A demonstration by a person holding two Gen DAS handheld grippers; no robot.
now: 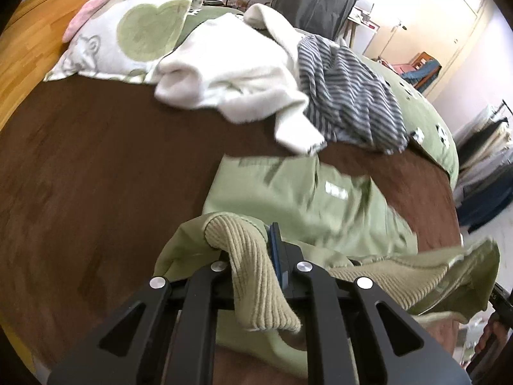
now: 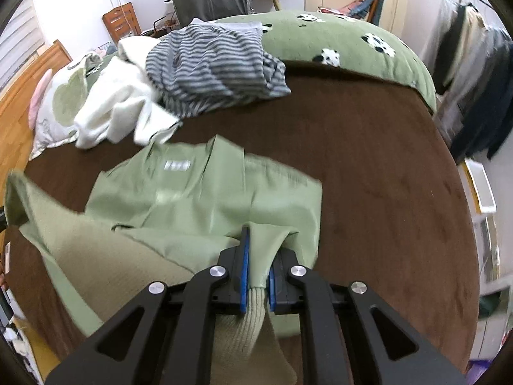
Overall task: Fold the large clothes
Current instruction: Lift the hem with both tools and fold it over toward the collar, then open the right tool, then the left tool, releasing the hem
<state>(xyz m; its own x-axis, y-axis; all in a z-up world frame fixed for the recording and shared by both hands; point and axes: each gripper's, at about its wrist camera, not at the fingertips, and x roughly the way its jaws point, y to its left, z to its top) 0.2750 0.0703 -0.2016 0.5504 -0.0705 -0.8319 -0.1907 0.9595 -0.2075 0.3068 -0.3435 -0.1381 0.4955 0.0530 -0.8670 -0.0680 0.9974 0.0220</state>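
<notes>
Both grippers, left (image 1: pixel 272 250) and right (image 2: pixel 256 266), are pinching the jacket's (image 2: pixel 198 199) hem, folding it over; next, laying it flat on the bed (image 2: pixel 368 176).

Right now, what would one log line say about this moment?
step: folding green jacket | left gripper: shut on ribbed hem | right gripper: shut on hem | surface: brown bed cover | waiting: striped garment, white garment

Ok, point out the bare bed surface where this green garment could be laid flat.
Widest bare brown bed cover lies right of the light green ribbed-hem garment, bordered beyond by the green panda-print duvet. Another open stretch runs between the garment and the wooden headboard. Crowded: the far side, with the white fleece top, grey striped shirt and pillow.
</notes>
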